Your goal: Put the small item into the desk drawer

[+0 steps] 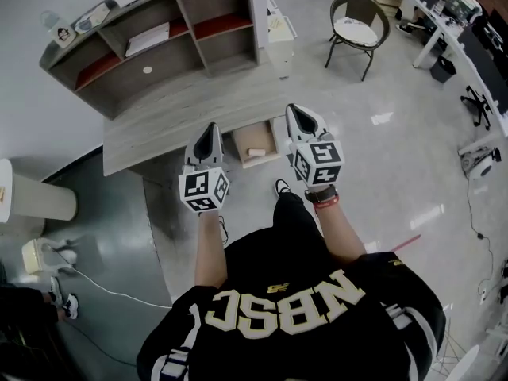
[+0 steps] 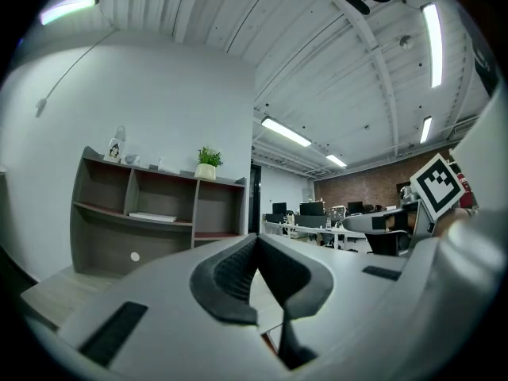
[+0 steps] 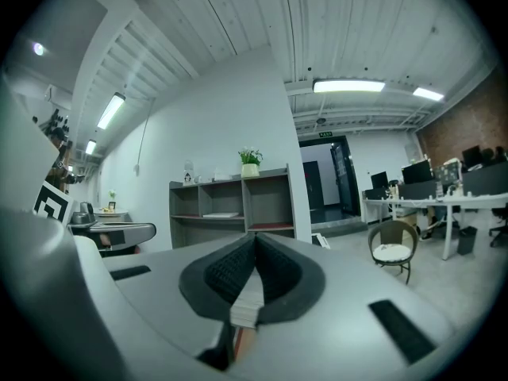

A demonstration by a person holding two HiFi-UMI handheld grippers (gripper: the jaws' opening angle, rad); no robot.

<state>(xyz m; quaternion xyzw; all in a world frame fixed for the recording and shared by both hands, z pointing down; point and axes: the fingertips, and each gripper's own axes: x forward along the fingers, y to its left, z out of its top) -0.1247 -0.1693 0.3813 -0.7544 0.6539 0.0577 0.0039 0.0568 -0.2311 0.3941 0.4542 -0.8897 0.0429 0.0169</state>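
Counter (image 1: 159, 121) carrying a shelf unit (image 1: 151, 42) at its rear, with an open drawer (image 1: 240, 151) projecting from its front edge. Left tongs (image 1: 210, 127) and right tongs (image 1: 300, 111) are raised over that edge, one on each side of the drawer. Both are clenched tip to tip with nothing gripped. Small item (image 1: 256, 151), a pale block, lies inside the drawer. It is judged light and rigid, best pinched across its shorter sides, though a smooth face might slip. Its material and exact shape are too small to resolve. The drawer's depth cannot be made out, and neither gripper view shows the item plainly.
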